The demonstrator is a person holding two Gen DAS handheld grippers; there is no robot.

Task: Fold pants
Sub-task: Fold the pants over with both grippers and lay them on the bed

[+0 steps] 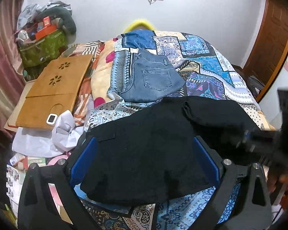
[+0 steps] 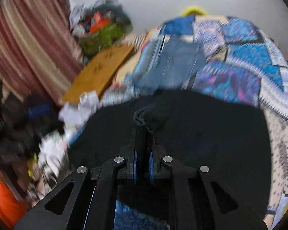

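Observation:
The black pants [image 1: 144,153] lie partly folded on the patterned bedspread [image 1: 211,71]. My left gripper [image 1: 144,153] is open, its blue pads [image 1: 84,161] spread wide on either side of the pants. My right gripper [image 2: 143,134] is shut on a bunched fold of the black pants [image 2: 201,134], with stacked fabric edges sticking out past the tips. In the left wrist view the right gripper [image 1: 259,140] shows blurred at the right, holding the pants' rolled edge.
Folded blue jeans [image 1: 151,78] lie on the bed beyond the black pants. A wooden lap desk [image 1: 55,88] with a small white device [image 1: 51,118] sits left. White cloth [image 1: 48,140], a clutter pile [image 1: 42,38], curtain and door surround the bed.

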